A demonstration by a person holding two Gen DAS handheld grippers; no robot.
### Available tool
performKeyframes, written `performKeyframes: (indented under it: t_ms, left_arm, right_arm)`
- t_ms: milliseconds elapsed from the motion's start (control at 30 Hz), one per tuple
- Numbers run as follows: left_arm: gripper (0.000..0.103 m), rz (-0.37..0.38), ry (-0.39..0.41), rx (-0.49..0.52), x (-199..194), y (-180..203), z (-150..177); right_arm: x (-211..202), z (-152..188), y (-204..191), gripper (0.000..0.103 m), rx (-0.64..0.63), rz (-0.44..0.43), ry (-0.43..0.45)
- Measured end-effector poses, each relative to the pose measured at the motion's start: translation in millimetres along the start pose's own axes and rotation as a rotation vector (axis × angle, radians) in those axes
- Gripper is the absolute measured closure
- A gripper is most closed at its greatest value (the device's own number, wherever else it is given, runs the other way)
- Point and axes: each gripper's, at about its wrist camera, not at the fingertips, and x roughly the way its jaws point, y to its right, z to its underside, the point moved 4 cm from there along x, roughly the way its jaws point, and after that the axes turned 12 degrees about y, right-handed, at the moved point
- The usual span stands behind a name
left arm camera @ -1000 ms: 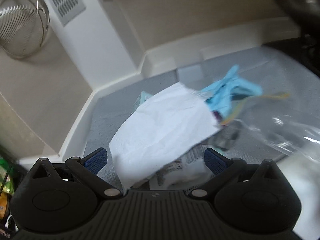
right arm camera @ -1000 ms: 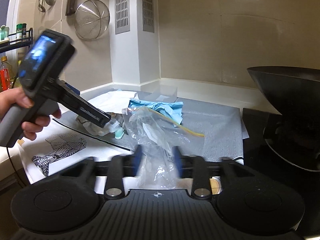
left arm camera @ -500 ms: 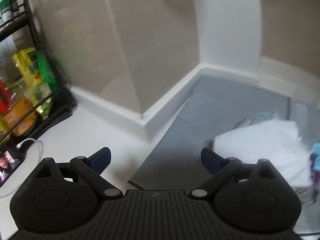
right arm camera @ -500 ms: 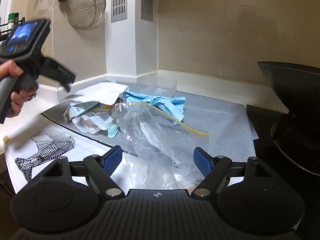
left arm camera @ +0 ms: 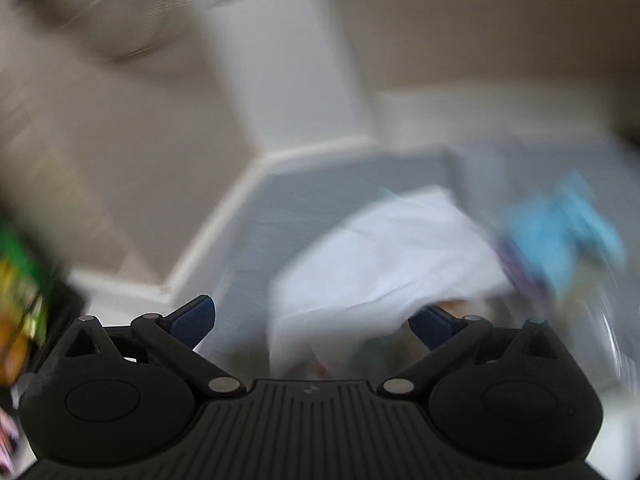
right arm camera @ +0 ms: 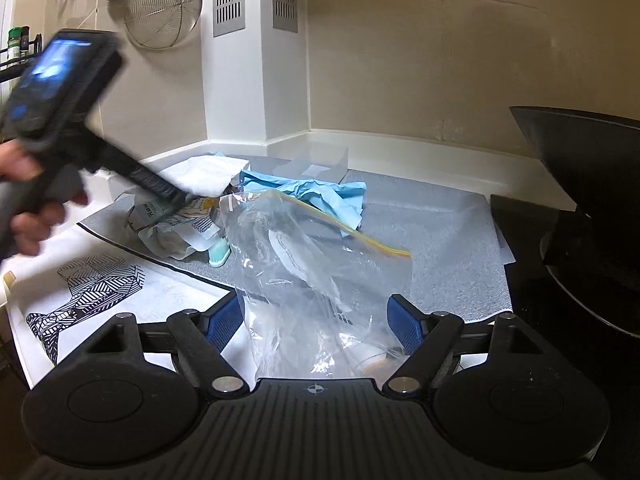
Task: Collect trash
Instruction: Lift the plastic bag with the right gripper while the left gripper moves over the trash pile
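A clear zip bag (right arm camera: 316, 272) with a yellow seal lies on the grey mat (right arm camera: 440, 240), between the open jaws of my right gripper (right arm camera: 316, 324), which do not hold it. Behind it lies the trash: white paper (right arm camera: 208, 174), blue crumpled paper (right arm camera: 312, 192), a printed wrapper (right arm camera: 176, 224) and a teal toothbrush head (right arm camera: 219, 253). My left gripper (left arm camera: 312, 322) is open and blurred by motion, just above the white paper (left arm camera: 384, 256), with the blue paper (left arm camera: 560, 228) to its right. In the right wrist view its fingers (right arm camera: 160, 192) reach the wrapper pile.
A black pan (right arm camera: 580, 140) on the stove stands at the right. A patterned sheet (right arm camera: 92, 292) lies at the front left. A strainer (right arm camera: 162, 8) hangs on the wall. A clear plastic tray (right arm camera: 316, 164) sits by the back wall. Snack packets (left arm camera: 20, 280) stand at far left.
My left gripper swung away to the left, then back down over the trash pile. My right gripper opened off the zip bag half a second ago and stays open.
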Motion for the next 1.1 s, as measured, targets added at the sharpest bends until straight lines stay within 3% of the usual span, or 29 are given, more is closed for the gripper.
performKeyframes:
  t_ms: [100,133,233,500,667,733,800,833,1000,1100]
  left_arm:
    - [0.0,-0.156,-0.078,-0.342,24,-60,-3]
    - [0.0,-0.196,-0.113,-0.387,29,-74,2]
    - [0.0,-0.215,-0.173,-0.34,33,-90,17]
    - [0.0,0.145,-0.155,-0.307,-19,-57,39]
    - [0.0,0.186,-0.096,-0.209,-26,-21,22]
    - [0.0,0.142,-0.085,-0.125,-15,-7,15]
    - [0.0,0.001,-0.054,-0.038,-3,-4,11]
    - [0.0,-0.069,-0.051,-0.048,3,-11,9]
    - [0.0,-0.252,-0.096,-0.372,10,-96,20]
    - [0.0,-0.277,-0.139,-0.43,9,-126,34]
  right_arm:
    - [0,0,2,0.022,0.011,-0.002,-0.001]
    - [0,0,2,0.022,0.013,-0.003,-0.001]
    - [0,0,3,0.022,0.018,-0.005,0.001]
    - [0,-1,2,0.021,0.025,0.004,0.006]
    - [0,0,2,0.02,0.022,0.013,0.005]
    - [0,1,1,0.019,0.022,0.013,0.0]
    - [1,1,0,0.019,0.018,0.014,-0.004]
    - [1,1,-1,0.019,0.016,0.013,-0.004]
    - [1,1,2,0.018,0.029,0.001,-0.008]
    - [3,1,4,0.018,0.042,-0.005,-0.012]
